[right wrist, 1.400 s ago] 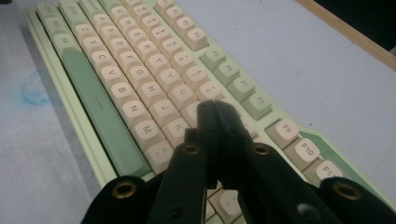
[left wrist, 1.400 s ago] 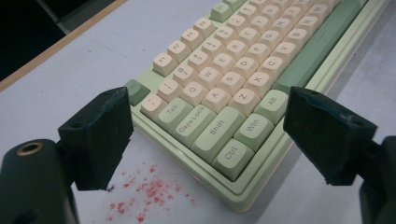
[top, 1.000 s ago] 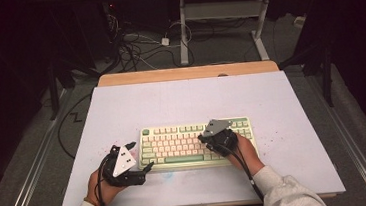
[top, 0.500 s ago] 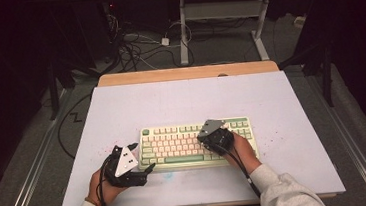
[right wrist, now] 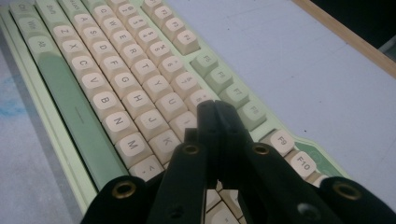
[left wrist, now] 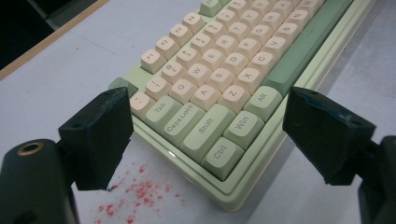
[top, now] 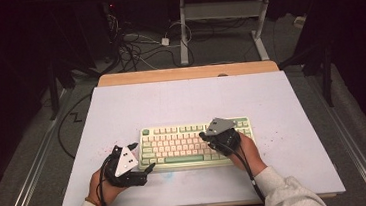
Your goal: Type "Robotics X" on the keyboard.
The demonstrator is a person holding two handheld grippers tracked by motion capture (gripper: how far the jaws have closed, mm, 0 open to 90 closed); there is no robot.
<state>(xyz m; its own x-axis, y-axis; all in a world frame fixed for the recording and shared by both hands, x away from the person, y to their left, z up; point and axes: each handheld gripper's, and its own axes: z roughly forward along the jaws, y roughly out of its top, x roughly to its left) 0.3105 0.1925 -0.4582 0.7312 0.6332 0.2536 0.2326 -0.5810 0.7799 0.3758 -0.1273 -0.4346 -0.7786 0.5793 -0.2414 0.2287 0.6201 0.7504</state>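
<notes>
A pale green keyboard (top: 194, 143) with cream keys lies on the white table top (top: 181, 103), towards the near edge. My left gripper (top: 142, 158) is open at the keyboard's left end, its jaws spread either side of the near left corner. In the left gripper view the left gripper (left wrist: 212, 135) frames the Ctrl and Shift keys of the keyboard (left wrist: 224, 70) without touching them. My right gripper (top: 203, 134) is shut, hovering over the right half of the keys. In the right gripper view the right gripper (right wrist: 215, 109) points its closed tips low above the keyboard (right wrist: 116, 84), holding nothing.
Red specks (left wrist: 135, 196) stain the table beside the keyboard's left corner, and a faint blue smudge (top: 169, 175) lies in front of it. A wooden strip (top: 188, 73) edges the table's far side. Cables (top: 136, 47) and desk legs (top: 183, 32) occupy the floor beyond.
The right gripper wavered slightly left and back over the keys. The left gripper and the keyboard have stayed put.
</notes>
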